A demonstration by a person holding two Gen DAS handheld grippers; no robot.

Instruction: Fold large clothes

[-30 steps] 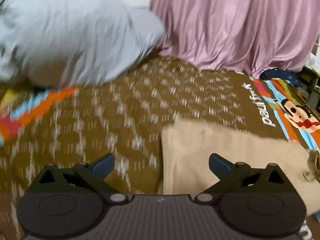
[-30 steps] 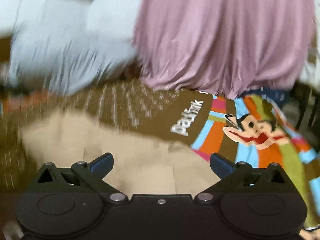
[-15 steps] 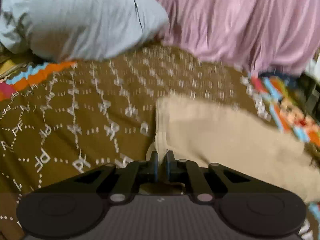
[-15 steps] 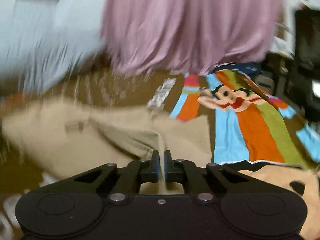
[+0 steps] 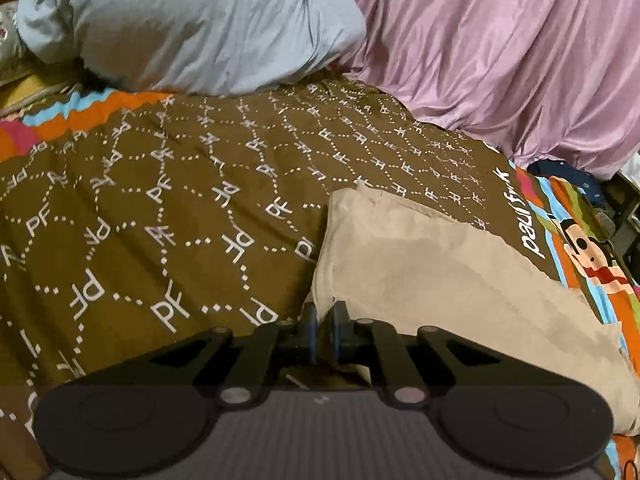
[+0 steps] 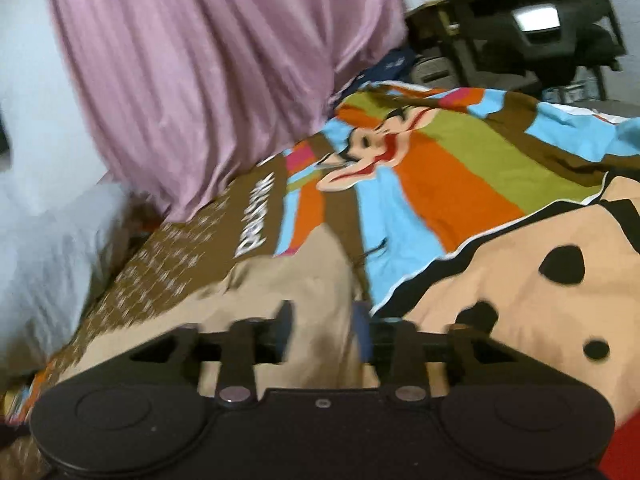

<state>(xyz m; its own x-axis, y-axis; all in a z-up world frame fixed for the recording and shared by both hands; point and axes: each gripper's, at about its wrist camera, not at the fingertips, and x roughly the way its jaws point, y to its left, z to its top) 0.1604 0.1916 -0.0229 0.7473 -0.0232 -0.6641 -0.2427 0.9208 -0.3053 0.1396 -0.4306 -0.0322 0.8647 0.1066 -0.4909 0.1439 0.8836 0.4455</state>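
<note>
Tan garment (image 5: 440,280) lies folded flat on the bed, on a brown bedspread (image 5: 180,208) printed with dotted hexagons and "PF" letters, its right end reaching the striped cartoon-monkey border. Its left edge runs straight up from the left tongs (image 5: 322,320), which are pressed nearly together on the near left corner of the cloth, a thin edge of fabric caught between the pads. The right tongs (image 6: 322,334) are at the garment's other end (image 6: 288,292); their jaws are opening, half spread, with a fold of tan cloth lying between them and neither pad clearly pressing it, though that view is blurred. Beyond the garment a light blue pillow (image 5: 192,24) sits at the head of the bed, beside a pink satin drape (image 5: 500,52). A dark chair (image 6: 532,20) stands off the bed's right side.
</note>
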